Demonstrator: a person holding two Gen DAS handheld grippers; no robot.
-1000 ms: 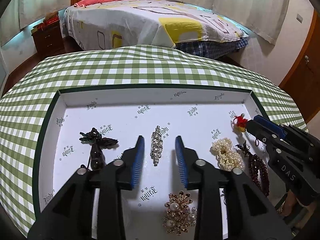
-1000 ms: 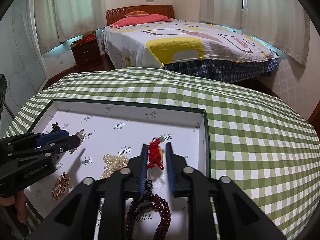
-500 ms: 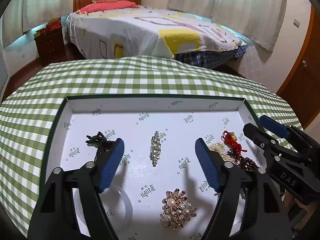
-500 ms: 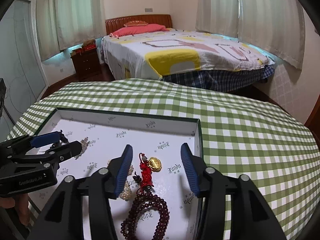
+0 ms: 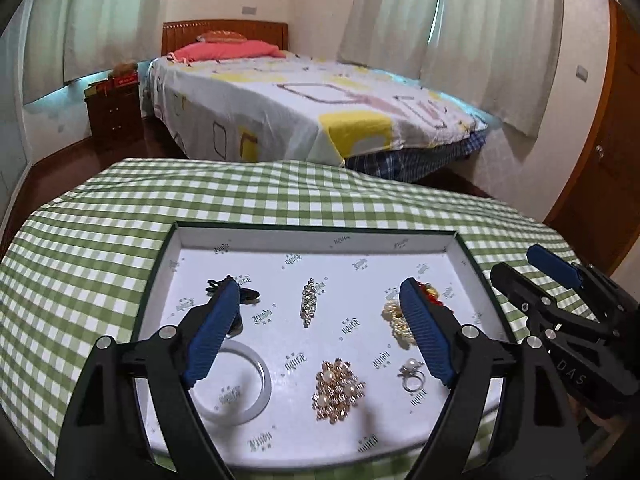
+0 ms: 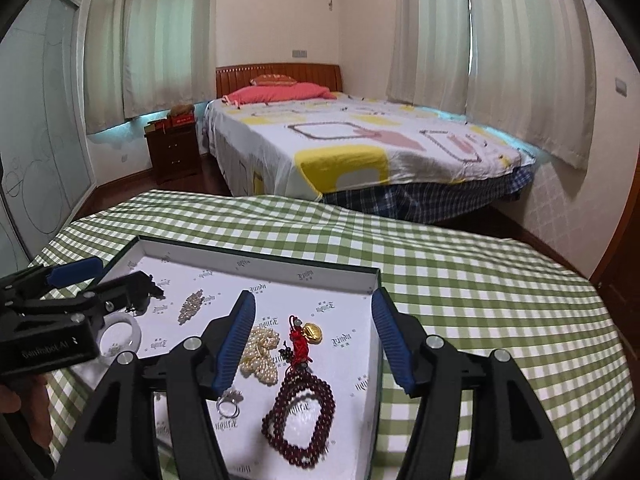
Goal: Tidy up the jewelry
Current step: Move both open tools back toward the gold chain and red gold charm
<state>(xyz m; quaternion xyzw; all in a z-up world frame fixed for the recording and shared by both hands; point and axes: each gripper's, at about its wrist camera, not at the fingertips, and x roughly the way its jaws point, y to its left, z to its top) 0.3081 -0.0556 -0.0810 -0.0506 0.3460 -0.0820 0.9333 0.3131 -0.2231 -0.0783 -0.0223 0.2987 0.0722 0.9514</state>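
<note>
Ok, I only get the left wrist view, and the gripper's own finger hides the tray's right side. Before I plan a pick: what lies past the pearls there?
Observer: A dark red bead bracelet lies inside the tray, near its right wall.
Operator: And the red bit by the pearls?
Observer: That is a red knotted cord carrying a gold pendant, lying flat beside the pearl piece.
Operator: Is the right gripper holding any of it?
Observer: No. The right gripper is wide open and empty, with the cord and bracelet lying between its fingers' lines.
</note>
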